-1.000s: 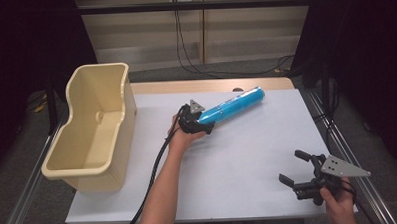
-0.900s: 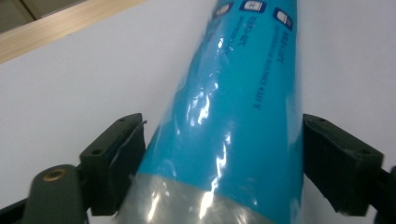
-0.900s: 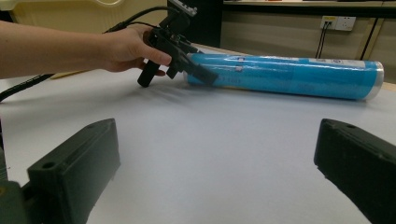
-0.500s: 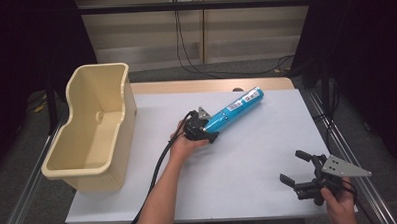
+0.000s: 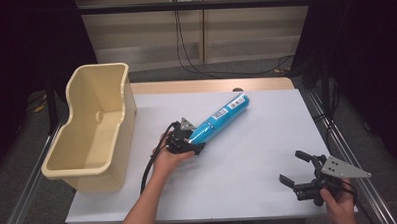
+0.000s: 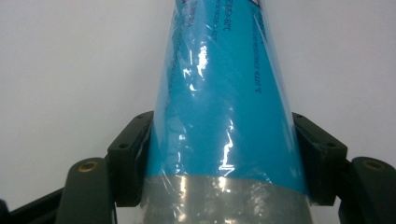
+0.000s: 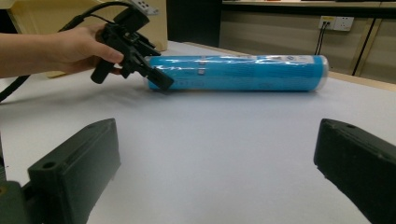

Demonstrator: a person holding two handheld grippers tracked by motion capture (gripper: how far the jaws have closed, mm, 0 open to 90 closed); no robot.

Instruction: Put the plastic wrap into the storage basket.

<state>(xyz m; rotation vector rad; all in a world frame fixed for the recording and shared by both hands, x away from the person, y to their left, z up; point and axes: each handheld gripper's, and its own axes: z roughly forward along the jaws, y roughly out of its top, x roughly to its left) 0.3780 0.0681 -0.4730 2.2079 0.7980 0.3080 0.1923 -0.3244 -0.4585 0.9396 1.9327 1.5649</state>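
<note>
A: High view first: the left claw (image 5: 187,141) has its jaws closed on one end of the blue tube (image 5: 219,120), and the rest of the tube runs away from the claw, up and to the right over the white table (image 5: 248,165).

B: Left gripper view agrees. Both black jaws press the tube (image 6: 219,116) from either side, right where the blue wrap meets the clear end.

A: What could go wrong?

B: I'd say the grip sits at the very end, so the long free part could sag or swing if lifted, and the shiny wrap might let it slide out of the jaws.

A: And the other claw?

B: The right claw (image 5: 301,181) stands wide, nothing between its jaws, well apart from the tube. Right gripper view has the tube (image 7: 243,73) lying beyond it, and the left claw (image 7: 156,77) clamped at its end.

A: Any containers?

B: A beige bin (image 5: 94,128), off to the left claw's far side from the tube. It looks empty.
</note>
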